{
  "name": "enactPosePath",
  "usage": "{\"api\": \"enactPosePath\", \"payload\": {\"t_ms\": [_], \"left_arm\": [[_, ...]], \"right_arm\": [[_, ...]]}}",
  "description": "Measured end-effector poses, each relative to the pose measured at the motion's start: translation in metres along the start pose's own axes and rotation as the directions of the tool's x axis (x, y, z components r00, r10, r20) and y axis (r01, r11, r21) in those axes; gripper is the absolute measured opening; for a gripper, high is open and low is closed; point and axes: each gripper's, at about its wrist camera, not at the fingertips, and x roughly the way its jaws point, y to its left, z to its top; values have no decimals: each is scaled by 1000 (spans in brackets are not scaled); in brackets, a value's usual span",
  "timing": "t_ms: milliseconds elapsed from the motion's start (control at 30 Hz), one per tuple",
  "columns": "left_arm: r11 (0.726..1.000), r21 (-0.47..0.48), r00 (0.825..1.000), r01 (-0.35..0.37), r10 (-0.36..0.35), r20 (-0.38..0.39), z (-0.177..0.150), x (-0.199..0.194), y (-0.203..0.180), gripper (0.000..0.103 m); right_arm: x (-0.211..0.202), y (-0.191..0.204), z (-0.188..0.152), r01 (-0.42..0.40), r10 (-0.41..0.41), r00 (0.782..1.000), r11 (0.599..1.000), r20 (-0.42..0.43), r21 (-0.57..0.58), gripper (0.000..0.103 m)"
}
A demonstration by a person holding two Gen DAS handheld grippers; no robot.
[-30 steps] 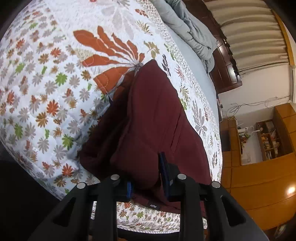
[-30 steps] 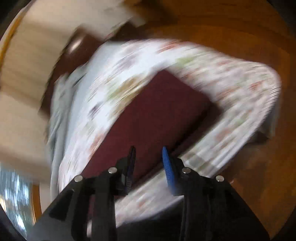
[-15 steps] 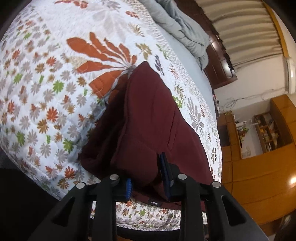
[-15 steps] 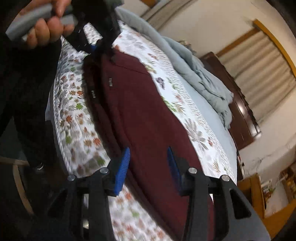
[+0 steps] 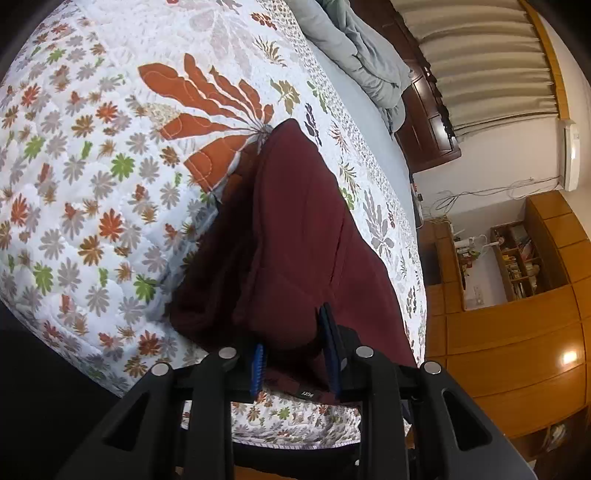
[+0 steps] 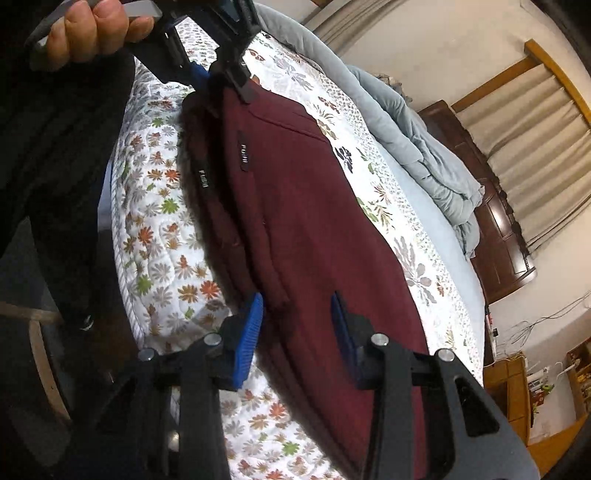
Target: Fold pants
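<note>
Dark red pants (image 5: 295, 221) lie folded lengthwise on the flowered quilt (image 5: 92, 184). My left gripper (image 5: 293, 339) is shut on a bunched end of them near the bed's edge, with cloth pressed between the blue pads. In the right wrist view the same pants (image 6: 314, 221) stretch away toward the left gripper (image 6: 210, 81), which a hand (image 6: 92, 33) holds at the far corner. My right gripper (image 6: 297, 306) hovers over the pants' near long edge. Its jaws are closing, the cloth lies between them, and the pads do not press on it.
A crumpled grey blanket (image 6: 424, 155) lies toward the dark wooden headboard (image 6: 498, 229). The quilt's edge (image 6: 125, 280) drops off to the floor on the left, where a person in dark clothes (image 6: 55, 166) stands. Wooden cabinets (image 5: 517, 332) and shelves line the wall beyond the bed.
The right gripper swung round from a blurred view of the bed to sit over the pants' long edge. The left gripper kept its hold and stayed nearly still.
</note>
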Motion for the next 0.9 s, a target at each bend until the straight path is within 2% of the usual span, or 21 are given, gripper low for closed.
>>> {"api": "enactPosePath", "payload": {"t_ms": [100,233,300,367,500,567,733,833,900], "left_arm": [[1000,-9,1000,-1,1,-3,-2,0,3,26],[1000,0,1000,-18,18,-1,-2,1,-1,26],[999,4,999,-32,32,7,-4,1,-3,20],[999,11,999,-41,41,22,-6,-1,-7,17],[999,12,998,-45,44,52,-11,-10,-17,16],[999,-1,998,-37,37,40,-15,-13,-16,16],[997,-45,997,-70,71,23,-22,-4,-1,16],[996,-34,996,-78,79,39,-20,-4,-5,23],[993,1,990,-117,116,79,-19,-17,-17,25]], "right_arm": [[9,3,-7,6,-7,999,1000,-34,-22,34],[12,8,-12,10,-11,999,1000,-34,-29,31],[16,4,-11,4,-4,999,1000,-42,-15,3],[18,1,-11,-21,21,998,1000,-51,7,3],[1,-1,-9,-11,11,1000,1000,-9,3,3],[-4,0,-13,-19,19,1000,1000,-14,2,3],[9,14,-20,-44,44,998,999,-39,-16,3],[12,15,-20,-47,47,998,999,-41,-1,9],[2,7,-19,-73,73,997,997,-20,33,14]]}}
